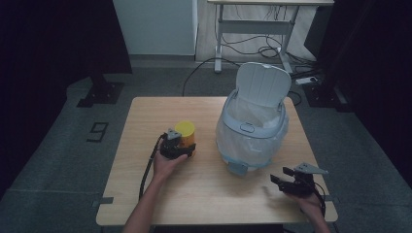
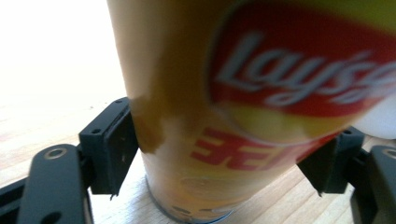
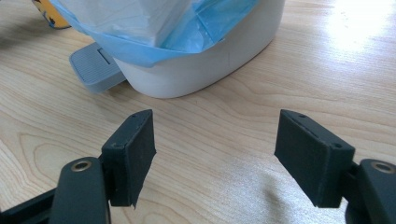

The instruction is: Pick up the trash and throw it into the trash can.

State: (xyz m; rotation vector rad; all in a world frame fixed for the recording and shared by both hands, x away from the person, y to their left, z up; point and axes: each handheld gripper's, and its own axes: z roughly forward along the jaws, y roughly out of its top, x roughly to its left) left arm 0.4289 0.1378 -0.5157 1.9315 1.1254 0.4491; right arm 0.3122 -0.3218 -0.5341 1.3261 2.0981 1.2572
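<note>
A yellow Lay's chip can (image 1: 185,132) with a yellow lid stands on the wooden table (image 1: 141,116), left of centre. My left gripper (image 1: 183,144) is shut on it from the near side. In the left gripper view both black pads press the sides of the can (image 2: 243,107), whose base rests on the wood. My right gripper (image 1: 278,180) hovers open near the table's front right corner, holding nothing. In the right gripper view its jaws stand wide apart over bare wood around the right gripper (image 3: 215,154), a short way in front of the bin's pedal (image 3: 93,65).
A white pedal bin (image 1: 250,131) with a blue-edged liner stands right of centre, its lid (image 1: 263,85) raised and its pedal (image 1: 237,168) facing the front edge. Beyond the table are a desk frame (image 1: 218,39) and floor cables (image 1: 252,48).
</note>
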